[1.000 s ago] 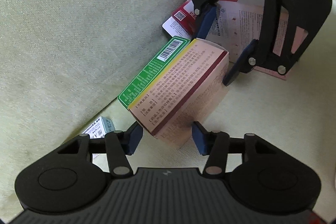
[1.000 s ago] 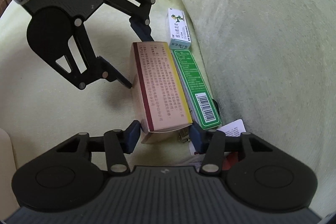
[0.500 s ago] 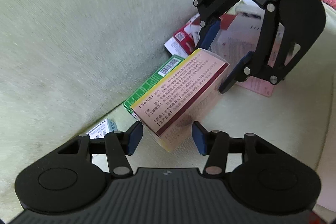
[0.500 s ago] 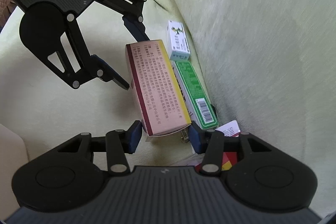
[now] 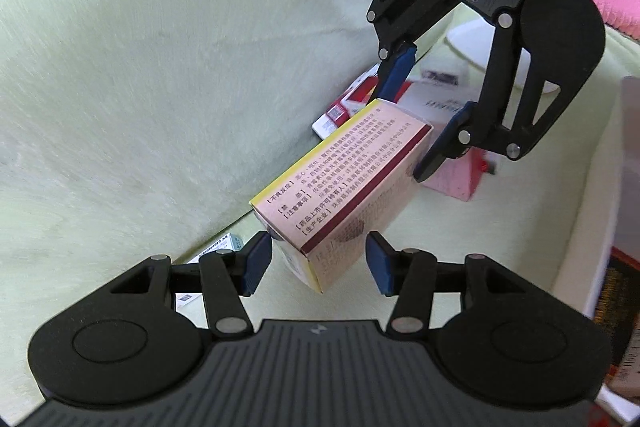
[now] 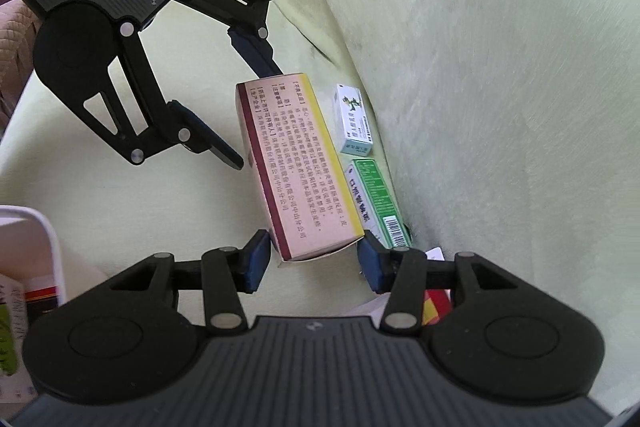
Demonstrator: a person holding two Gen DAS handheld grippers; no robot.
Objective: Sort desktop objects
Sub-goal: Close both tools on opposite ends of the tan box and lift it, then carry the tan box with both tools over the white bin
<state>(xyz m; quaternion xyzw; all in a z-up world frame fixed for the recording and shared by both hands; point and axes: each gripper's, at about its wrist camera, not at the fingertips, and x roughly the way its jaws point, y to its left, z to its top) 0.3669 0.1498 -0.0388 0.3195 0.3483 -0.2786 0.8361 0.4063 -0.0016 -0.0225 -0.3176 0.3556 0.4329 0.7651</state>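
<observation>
The pink box (image 5: 344, 187) hangs above the cushion (image 5: 140, 67), one end in my left gripper (image 5: 316, 263), the other in my right gripper (image 6: 312, 263). Both jaws pinch it. It looks light and crushable, so I hold the ends. Only my right view shows the green box (image 6: 376, 203).

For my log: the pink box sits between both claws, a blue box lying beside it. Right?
Not blue: it is a green box beside the pink box, per the right wrist view. The left claw and right claw flank it.
</observation>
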